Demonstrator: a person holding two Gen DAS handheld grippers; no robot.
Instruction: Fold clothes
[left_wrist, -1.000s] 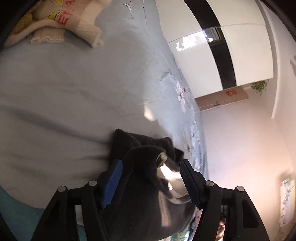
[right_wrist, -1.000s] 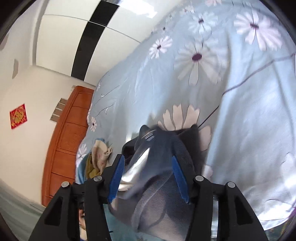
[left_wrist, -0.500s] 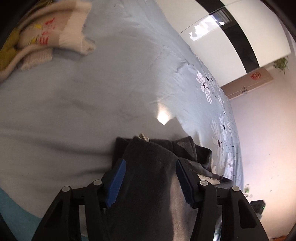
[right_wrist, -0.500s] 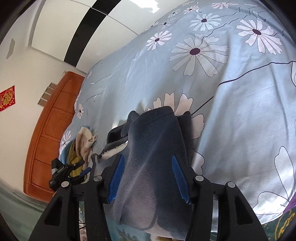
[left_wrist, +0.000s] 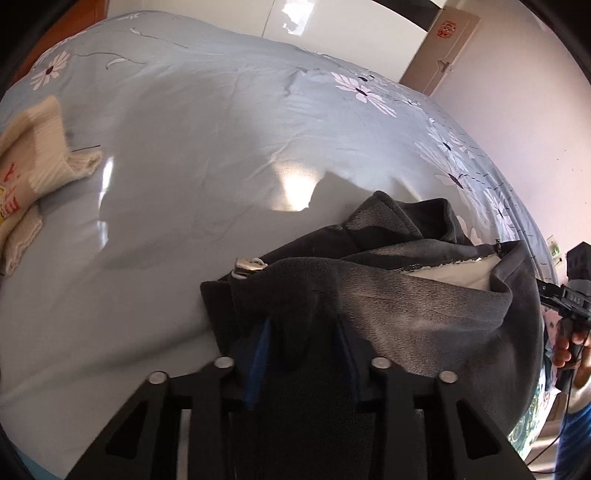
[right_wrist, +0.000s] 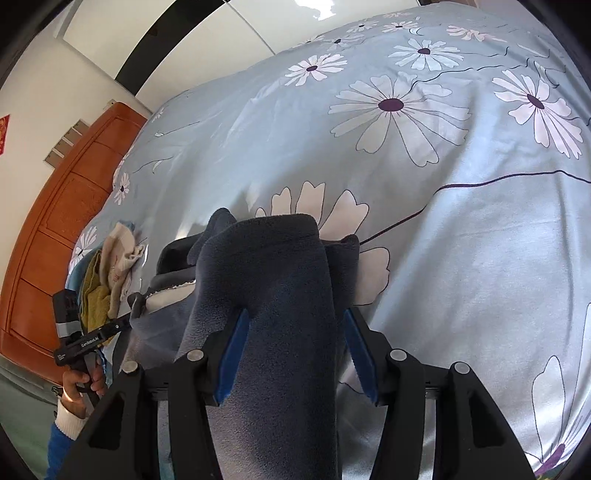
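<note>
A dark grey fleece jacket (left_wrist: 406, 295) with a white lining and a silver zipper pull (left_wrist: 247, 265) hangs between both grippers over the light blue flowered bedspread (left_wrist: 221, 147). My left gripper (left_wrist: 303, 332) is closing its jaws, and a fold of the fleece is bunched between the blue pads (left_wrist: 258, 354) and hides their tips. In the right wrist view the jacket (right_wrist: 273, 288) drapes over my right gripper (right_wrist: 295, 332), whose pads (right_wrist: 232, 354) hold a thick fold. The jacket's far edge rests on the bedspread (right_wrist: 461, 229).
A cream knit sweater (left_wrist: 33, 147) lies on the bed at the left, and shows in the right wrist view as a pile of clothes (right_wrist: 110, 273). A wooden headboard (right_wrist: 55, 221) stands beyond it. A hand (right_wrist: 81, 380) carries the left gripper, and another hand (left_wrist: 569, 347) the right.
The left jaws have narrowed onto the fleece and the left gripper has rolled and swung across the bed. The right gripper has sunk a little with the jacket, its jaws unchanged.
</note>
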